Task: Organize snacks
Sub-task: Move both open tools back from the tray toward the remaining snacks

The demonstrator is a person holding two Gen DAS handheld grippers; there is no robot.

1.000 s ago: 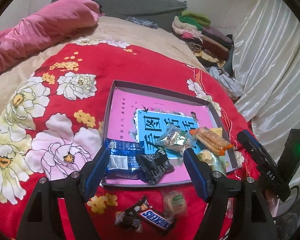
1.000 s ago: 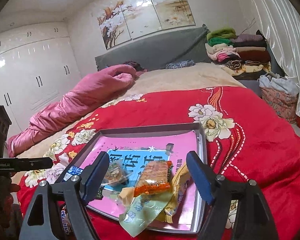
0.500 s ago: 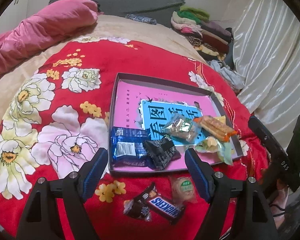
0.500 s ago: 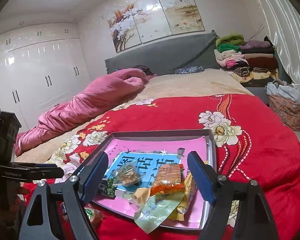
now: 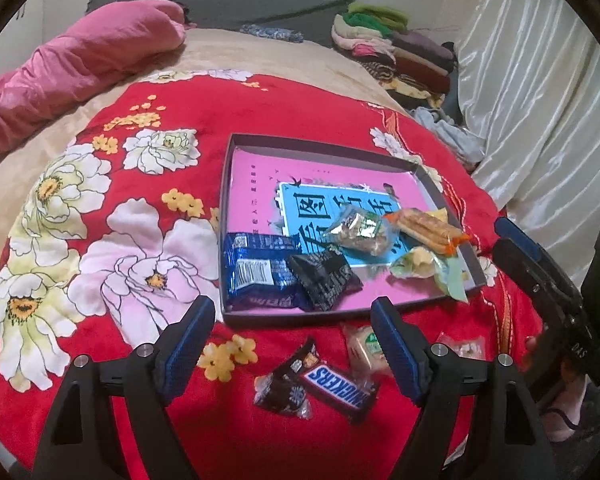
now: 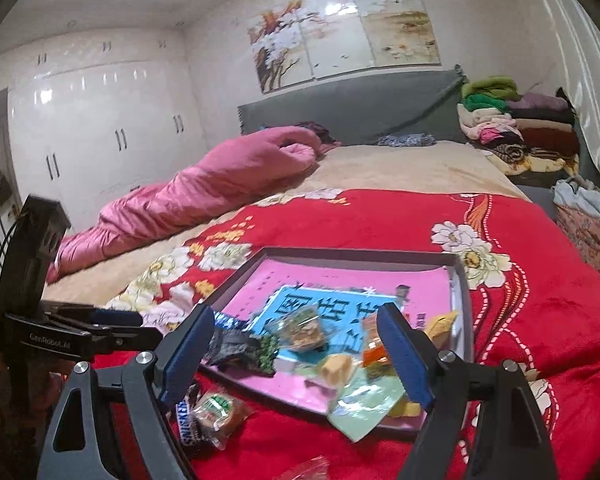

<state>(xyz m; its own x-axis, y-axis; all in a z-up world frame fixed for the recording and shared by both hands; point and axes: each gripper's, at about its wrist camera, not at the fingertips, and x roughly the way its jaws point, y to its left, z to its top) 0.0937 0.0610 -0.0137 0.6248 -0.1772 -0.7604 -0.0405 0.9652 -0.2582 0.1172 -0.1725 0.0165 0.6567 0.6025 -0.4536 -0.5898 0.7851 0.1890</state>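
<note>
A shallow grey box (image 5: 323, 145) with a pink and blue printed lining lies on the red flowered blanket (image 5: 148, 216). In it lie a blue packet (image 5: 260, 276), a black packet (image 5: 324, 278), a clear nut packet (image 5: 358, 231), an orange wafer packet (image 5: 424, 229) and a pale green packet (image 5: 432, 270). On the blanket in front lie a Snickers bar (image 5: 336, 388), a dark candy (image 5: 282, 390), a round cake (image 5: 366, 346) and a small clear packet (image 5: 462, 346). My left gripper (image 5: 290, 322) is open and empty above them. My right gripper (image 6: 296, 330) is open and empty over the box's (image 6: 364, 255) near corner.
A pink duvet (image 5: 72, 56) lies at the far left of the bed. Folded clothes (image 5: 396, 52) are stacked at the far right by the white curtain (image 5: 540, 92). White wardrobes (image 6: 100, 128) stand to the left.
Both grippers have drawn back from the box and risen a little. The snacks in front of the box have come into fuller view. Both stay open and empty.
</note>
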